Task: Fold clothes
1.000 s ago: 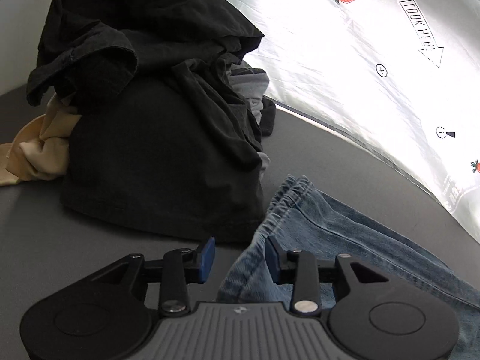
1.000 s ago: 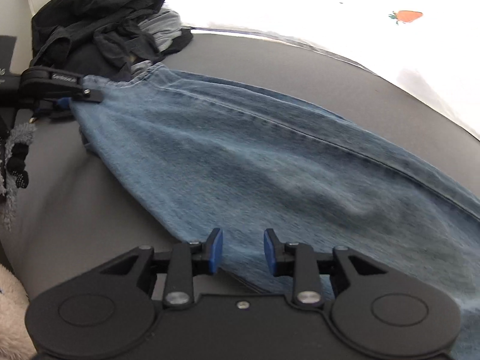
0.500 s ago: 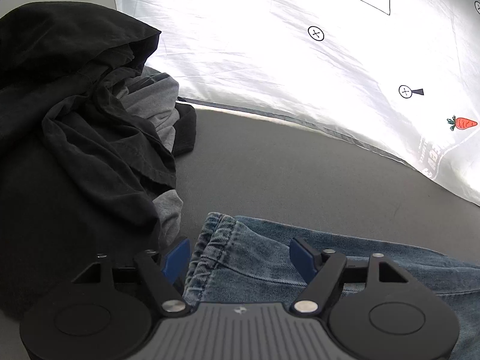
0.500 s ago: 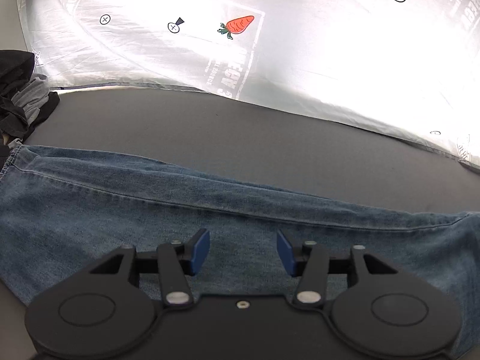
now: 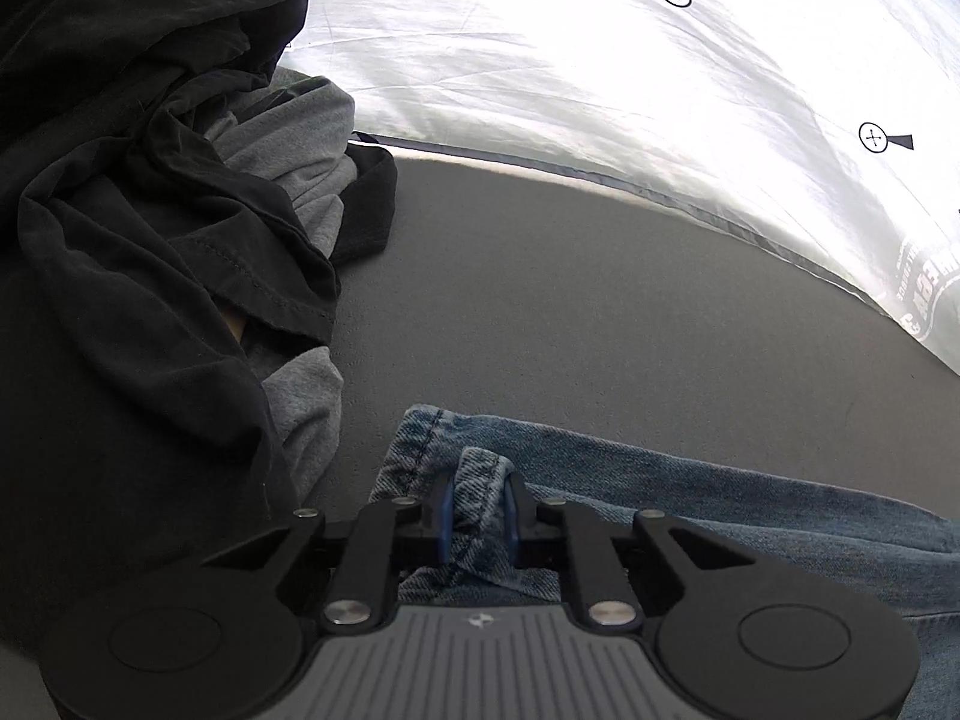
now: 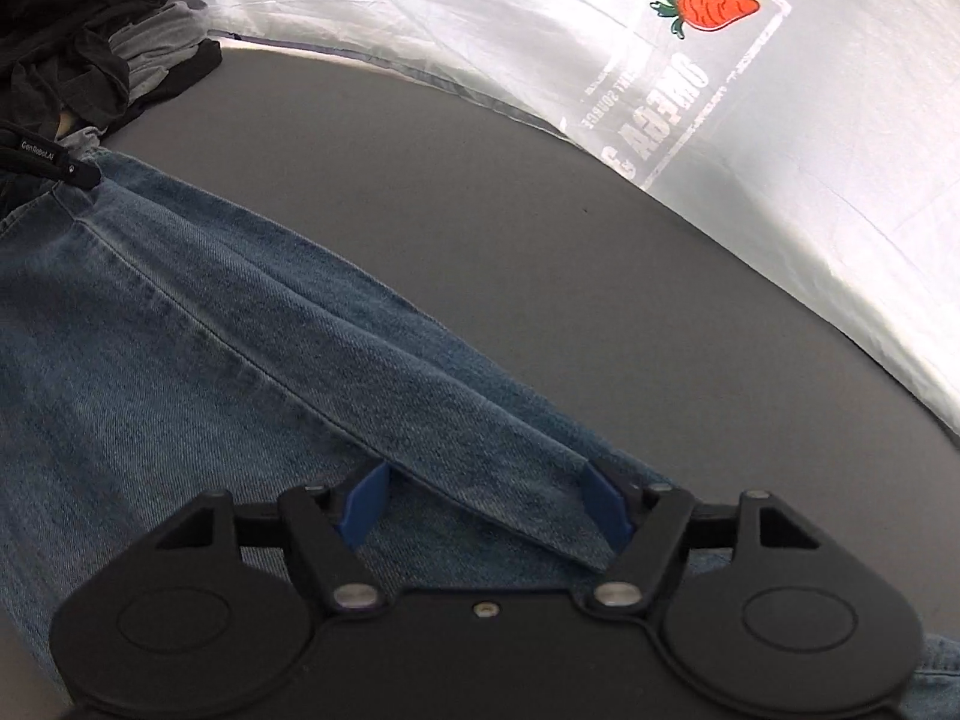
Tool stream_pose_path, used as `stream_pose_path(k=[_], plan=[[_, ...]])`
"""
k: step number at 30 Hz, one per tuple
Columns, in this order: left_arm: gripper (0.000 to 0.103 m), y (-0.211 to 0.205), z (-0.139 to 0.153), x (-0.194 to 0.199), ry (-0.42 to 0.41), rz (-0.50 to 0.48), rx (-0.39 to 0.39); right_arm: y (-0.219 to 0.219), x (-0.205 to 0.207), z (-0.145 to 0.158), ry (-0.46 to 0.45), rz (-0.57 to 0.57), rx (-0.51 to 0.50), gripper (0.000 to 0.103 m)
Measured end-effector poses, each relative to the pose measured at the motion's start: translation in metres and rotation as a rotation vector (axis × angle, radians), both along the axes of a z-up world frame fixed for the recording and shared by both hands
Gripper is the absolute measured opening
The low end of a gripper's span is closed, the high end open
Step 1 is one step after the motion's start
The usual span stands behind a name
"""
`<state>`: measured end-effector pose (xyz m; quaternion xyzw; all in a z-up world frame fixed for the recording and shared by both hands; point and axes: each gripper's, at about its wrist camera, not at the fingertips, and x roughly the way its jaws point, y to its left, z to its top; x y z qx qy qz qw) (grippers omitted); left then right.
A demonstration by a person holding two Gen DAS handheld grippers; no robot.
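**Jeans pinched at one end, straddled at the other**

While the left gripper point(image 5: 477, 510) is closing its blue pads on a bunched hem of the jeans point(image 5: 690, 498), the denim rises in a small ridge between them, likely so that end can be lifted. The jeans lie flat across the dark grey table point(image 5: 600, 300), stretching rightward from the pile of black and grey clothes point(image 5: 150, 240) at the far left. The right gripper point(image 6: 483, 507) is opening, its jaws spread wide astride the raised far edge of the leg, pads not pressing. A white printed sheet point(image 6: 780, 120) lies beyond. Two holds along one edge would suit folding the leg over.
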<state>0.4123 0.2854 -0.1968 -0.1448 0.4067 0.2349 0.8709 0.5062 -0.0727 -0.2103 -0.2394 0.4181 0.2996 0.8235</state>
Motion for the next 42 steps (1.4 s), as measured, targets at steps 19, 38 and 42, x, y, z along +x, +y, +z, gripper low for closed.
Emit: stream_pose_path(k=[19,38,42], plan=[[0.026,0.014,0.004,0.027,-0.036,0.07,0.008,0.011,0.009,0.013,-0.127,-0.235,0.053,0.028],[0.076,-0.149,-0.04,-0.009,-0.04,-0.314,0.01,-0.015,-0.061,-0.005,-0.012,-0.453,0.219,0.001],[0.094,-0.157,-0.046,-0.003,-0.026,-0.364,0.02,0.001,-0.037,0.001,-0.03,-0.425,0.255,0.001]])
